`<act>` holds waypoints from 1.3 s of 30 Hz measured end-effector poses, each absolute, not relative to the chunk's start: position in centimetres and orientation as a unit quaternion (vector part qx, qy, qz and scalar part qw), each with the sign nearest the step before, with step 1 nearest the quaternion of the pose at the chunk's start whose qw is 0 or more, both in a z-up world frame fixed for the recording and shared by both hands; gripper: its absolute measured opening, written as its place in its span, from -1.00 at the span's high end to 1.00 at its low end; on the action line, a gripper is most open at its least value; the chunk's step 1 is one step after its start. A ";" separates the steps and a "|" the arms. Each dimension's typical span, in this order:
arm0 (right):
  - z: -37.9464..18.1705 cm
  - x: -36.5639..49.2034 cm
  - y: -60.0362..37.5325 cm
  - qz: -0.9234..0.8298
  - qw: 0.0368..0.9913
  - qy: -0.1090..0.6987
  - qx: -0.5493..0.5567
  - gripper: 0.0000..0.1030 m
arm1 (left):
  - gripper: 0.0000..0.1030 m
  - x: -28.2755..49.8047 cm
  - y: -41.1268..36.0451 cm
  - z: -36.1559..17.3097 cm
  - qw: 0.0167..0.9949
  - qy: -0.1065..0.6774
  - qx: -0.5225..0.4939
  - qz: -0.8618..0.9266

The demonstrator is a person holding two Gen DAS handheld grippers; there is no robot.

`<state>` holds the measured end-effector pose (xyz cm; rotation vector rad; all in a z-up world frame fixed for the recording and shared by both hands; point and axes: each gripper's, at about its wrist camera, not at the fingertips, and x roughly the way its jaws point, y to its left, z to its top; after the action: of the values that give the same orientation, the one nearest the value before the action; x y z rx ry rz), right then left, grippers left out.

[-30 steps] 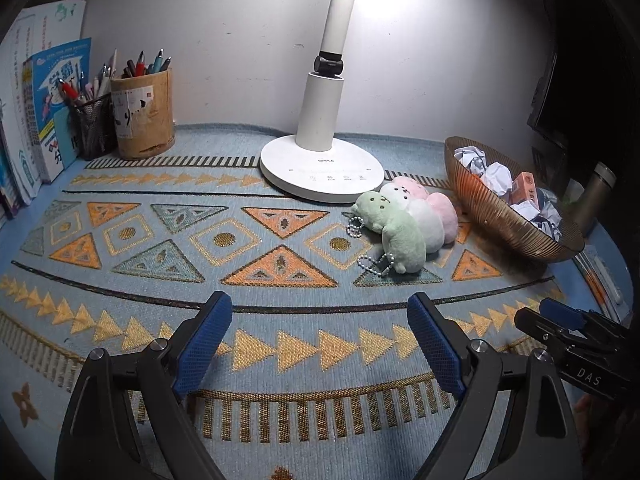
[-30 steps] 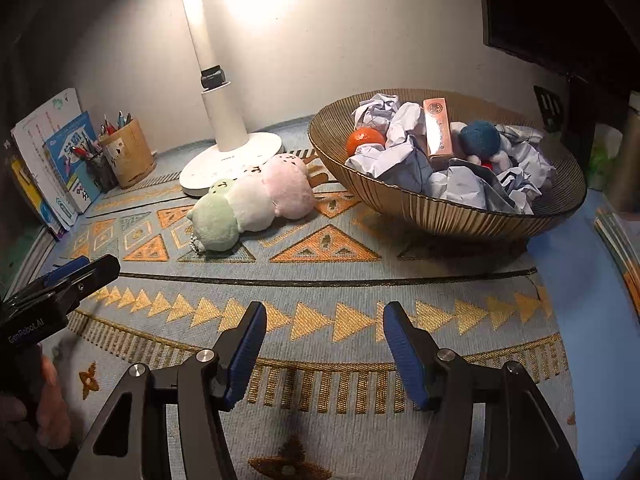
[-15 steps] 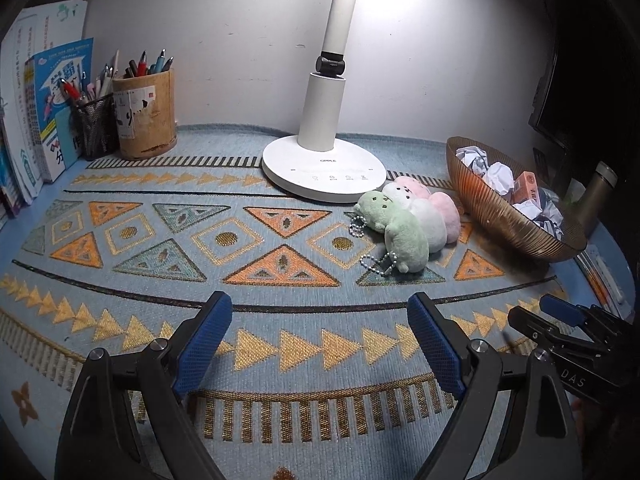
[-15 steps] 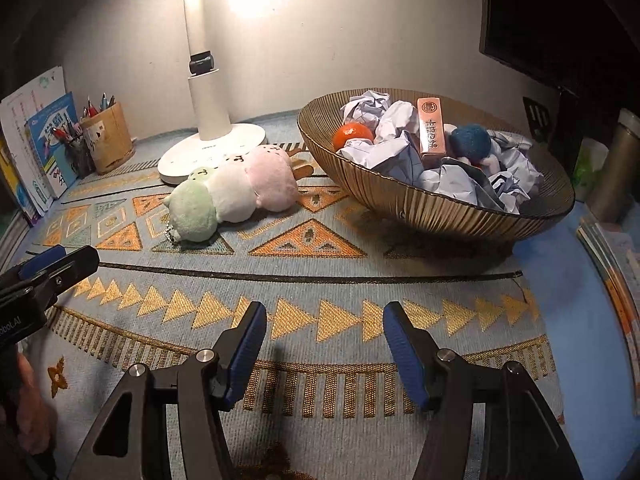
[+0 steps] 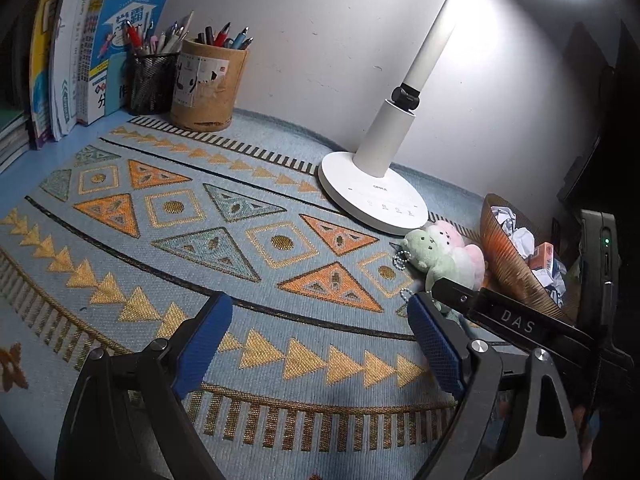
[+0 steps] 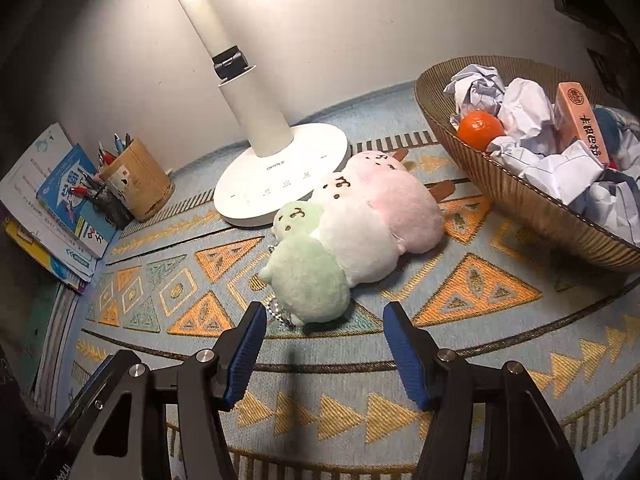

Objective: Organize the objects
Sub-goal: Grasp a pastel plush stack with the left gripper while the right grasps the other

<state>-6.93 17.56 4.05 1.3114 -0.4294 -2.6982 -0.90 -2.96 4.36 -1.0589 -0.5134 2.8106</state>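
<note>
A plush toy made of green, white and pink balls [image 6: 352, 232] lies on the patterned mat beside the lamp base; it also shows in the left wrist view [image 5: 444, 254]. My right gripper [image 6: 324, 350] is open and empty, just in front of the green end with its bead chain [image 6: 278, 312]. My left gripper [image 5: 316, 344] is open and empty over the mat's front, left of the toy. The right gripper's body crosses the left wrist view at the right.
A ribbed brown bowl [image 6: 516, 196] at the right holds crumpled paper, an orange [image 6: 479, 130] and a pink box [image 6: 580, 120]. A white lamp [image 6: 280, 172] stands behind the toy. Pen holders [image 5: 206, 84] and books [image 5: 80, 60] stand at the back left.
My right gripper has moved forward and left, close up to the plush toy. My left gripper has turned left, and the right gripper now overlaps its right side.
</note>
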 end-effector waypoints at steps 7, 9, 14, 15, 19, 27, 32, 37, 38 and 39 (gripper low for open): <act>3.7 -7.2 19.7 -0.888 0.035 -0.134 0.438 -0.06 | -0.72 -2.1 -1.8 4.4 0.098 -0.146 -0.380 0.908; 4.1 -6.0 20.8 -0.892 0.028 -0.117 0.435 -0.05 | -0.72 -2.9 -0.9 5.4 0.128 -0.124 -0.396 0.901; 5.0 -3.9 23.1 -0.900 -0.028 -0.063 0.430 -0.05 | -0.72 -6.4 3.0 8.0 0.197 -0.030 -0.384 0.902; 4.9 -3.8 23.5 -0.898 -0.030 -0.065 0.433 -0.05 | -0.71 -7.4 4.2 7.9 0.206 -0.001 -0.385 0.900; 4.7 -3.7 24.8 -0.890 0.020 -0.129 0.436 -0.05 | -0.55 -10.8 8.0 5.9 0.243 0.073 -0.405 0.878; 4.8 -6.7 24.7 -0.884 0.047 -0.185 0.427 -0.05 | -0.32 -13.0 11.0 3.2 0.255 0.130 -0.413 0.865; 4.0 -8.5 24.7 -0.877 0.053 -0.187 0.440 0.20 | 0.15 -13.5 11.5 2.4 0.241 0.126 -0.418 0.867; 4.7 -7.5 24.8 -0.872 0.097 -0.196 0.437 0.46 | 0.21 -11.6 10.1 3.5 0.223 0.102 -0.421 0.873; 5.0 -7.0 24.7 -0.869 0.117 -0.201 0.436 0.46 | 0.21 -10.8 9.6 3.9 0.220 0.090 -0.422 0.875; 5.4 -6.3 24.6 -0.864 0.141 -0.209 0.435 0.46 | 0.21 -9.8 8.9 4.4 0.215 0.077 -0.425 0.876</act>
<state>-6.31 24.64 5.42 1.2574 -0.6048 -2.4949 -9.80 8.90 4.37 -1.1800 0.2138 2.4286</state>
